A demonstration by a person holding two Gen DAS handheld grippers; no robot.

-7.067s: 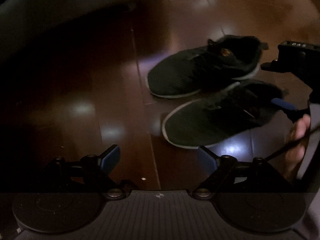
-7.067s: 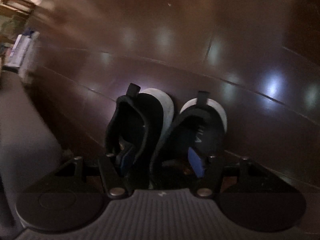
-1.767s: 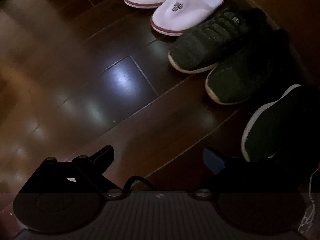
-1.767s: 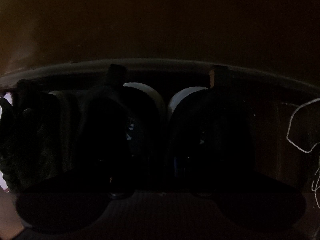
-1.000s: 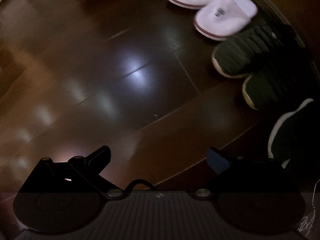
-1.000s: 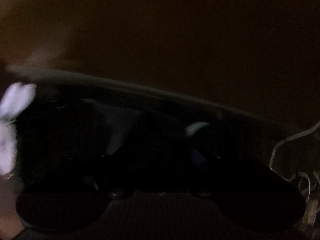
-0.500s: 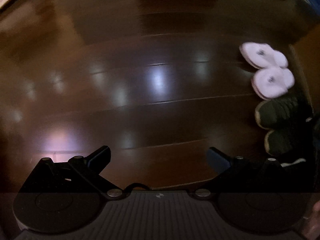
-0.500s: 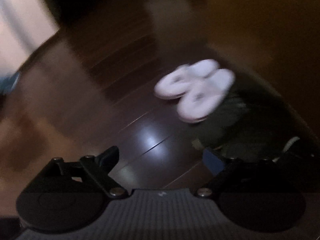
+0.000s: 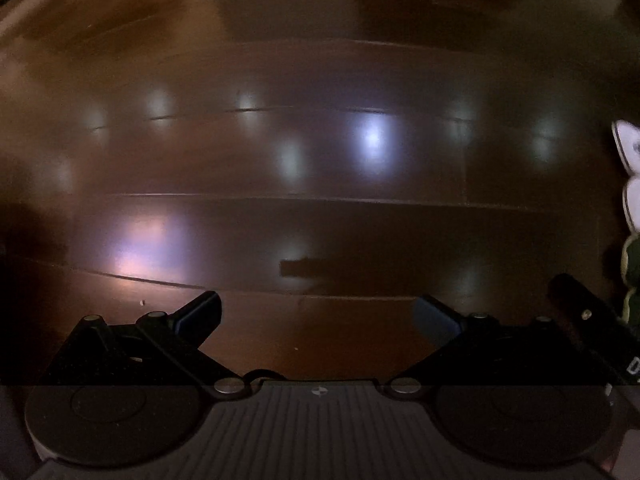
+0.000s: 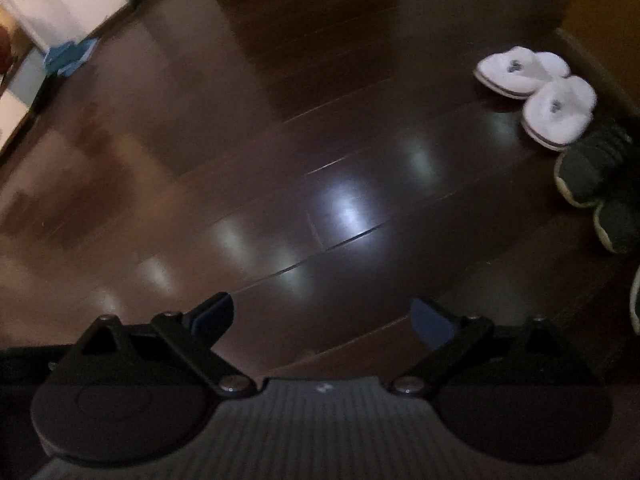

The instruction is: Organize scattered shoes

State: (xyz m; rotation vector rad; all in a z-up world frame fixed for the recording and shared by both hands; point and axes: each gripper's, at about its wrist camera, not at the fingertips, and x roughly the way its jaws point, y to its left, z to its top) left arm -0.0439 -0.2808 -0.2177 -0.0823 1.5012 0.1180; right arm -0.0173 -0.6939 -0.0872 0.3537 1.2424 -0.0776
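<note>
A dark, glossy wooden floor fills both views — pale light patches reflect off its planks. At ten o'clock in the right wrist view sits a blue object beside white furniture.

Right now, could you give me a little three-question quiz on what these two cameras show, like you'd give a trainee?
1. True or false: the right gripper is holding a shoe.
2. What lies nearest the white slippers in the row: A) a blue box, B) dark sneakers, C) a cable?
3. Fill in: both grippers point at a dark, glossy ____ floor.

Key
1. False. Its fingers are spread with nothing between them; the left gripper is the same.
2. B. The sneakers sit right beside the slippers, along the wall.
3. Wooden.
</note>
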